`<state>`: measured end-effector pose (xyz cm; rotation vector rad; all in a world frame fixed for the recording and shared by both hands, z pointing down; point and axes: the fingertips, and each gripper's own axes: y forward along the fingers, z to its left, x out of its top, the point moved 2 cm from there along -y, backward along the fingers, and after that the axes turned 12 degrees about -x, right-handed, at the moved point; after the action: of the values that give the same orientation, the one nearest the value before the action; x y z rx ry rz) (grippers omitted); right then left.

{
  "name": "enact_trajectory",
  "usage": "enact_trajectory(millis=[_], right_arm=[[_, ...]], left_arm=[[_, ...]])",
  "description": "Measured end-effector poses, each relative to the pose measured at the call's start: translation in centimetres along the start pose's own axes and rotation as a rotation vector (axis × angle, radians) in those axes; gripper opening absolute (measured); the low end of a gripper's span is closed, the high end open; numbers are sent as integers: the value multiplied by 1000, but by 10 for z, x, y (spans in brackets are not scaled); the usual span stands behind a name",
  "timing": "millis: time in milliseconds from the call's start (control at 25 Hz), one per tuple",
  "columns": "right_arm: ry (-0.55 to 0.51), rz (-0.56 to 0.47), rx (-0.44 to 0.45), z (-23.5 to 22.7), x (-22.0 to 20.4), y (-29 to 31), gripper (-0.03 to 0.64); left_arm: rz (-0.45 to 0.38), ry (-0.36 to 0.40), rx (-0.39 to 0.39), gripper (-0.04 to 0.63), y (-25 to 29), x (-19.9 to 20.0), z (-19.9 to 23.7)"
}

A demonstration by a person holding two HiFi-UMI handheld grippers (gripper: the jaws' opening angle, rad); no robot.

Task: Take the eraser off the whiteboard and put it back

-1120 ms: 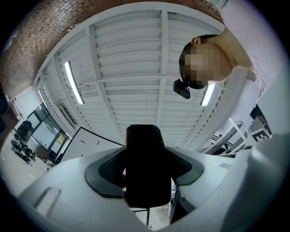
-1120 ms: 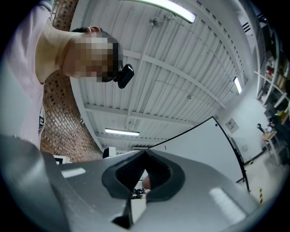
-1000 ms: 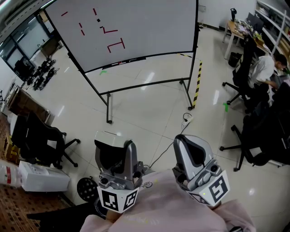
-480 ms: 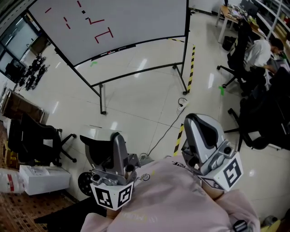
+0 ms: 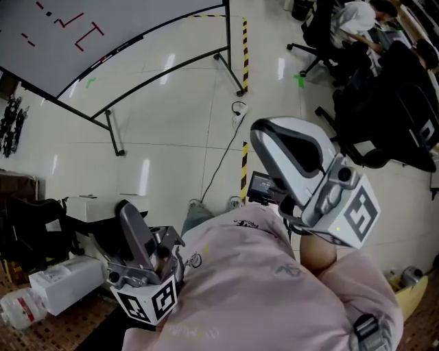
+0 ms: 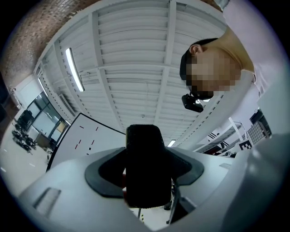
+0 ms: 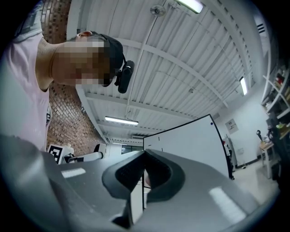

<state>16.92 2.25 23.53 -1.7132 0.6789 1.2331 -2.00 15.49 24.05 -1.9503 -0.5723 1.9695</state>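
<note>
The whiteboard (image 5: 110,20) now sits far up in the upper left corner of the head view. A second ago it filled the top middle. So we have turned and moved away from it, and more of the shiny floor (image 5: 178,116) shows below it.

On the board, near the red marks, there is one tiny dark spot (image 5: 49,14). We think this is the eraser, but it is too small to be sure. If it is, the eraser is on the board and well apart from both tools.

The right gripper (image 5: 271,140) is in the middle right of the frame, and its fingers are pressed together with nothing in them. The left gripper (image 5: 130,216) is low at the lower left. Its own view shows its dark fingers as one block, so they look closed too, and empty.

We think no step is in hand right now. To take the eraser, we would first have to go back to the board.
</note>
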Motion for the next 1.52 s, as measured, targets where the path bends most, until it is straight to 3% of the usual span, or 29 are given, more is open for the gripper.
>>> enact_trajectory(millis=[240,440,600,720,800,1120,1280,1520], right_arm=[[9,-4,-70,-27,-4,25,5],[-16,15,-131,-46,-28,64,5],[-27,25,-185,-63,-61,121,5],[-40,38,-245,-77,-93,177,5],[-58,59,-288,-82,-110,220,5],[-70,119,-420,-110,-154,372,5],[-93,150,-487,-128,-166,405,5],[-147,160,-547,-145,-173,435,5]], left_arm=[[23,-17,24,279,11,-10,27],[25,-40,23,279,38,-35,78],[46,-79,22,279,82,-75,154],[78,-130,21,279,130,-116,232],[89,-123,9,279,171,-133,291],[76,98,-10,279,378,-160,510],[39,233,53,279,453,-182,579],[169,428,186,279,515,-225,646]])
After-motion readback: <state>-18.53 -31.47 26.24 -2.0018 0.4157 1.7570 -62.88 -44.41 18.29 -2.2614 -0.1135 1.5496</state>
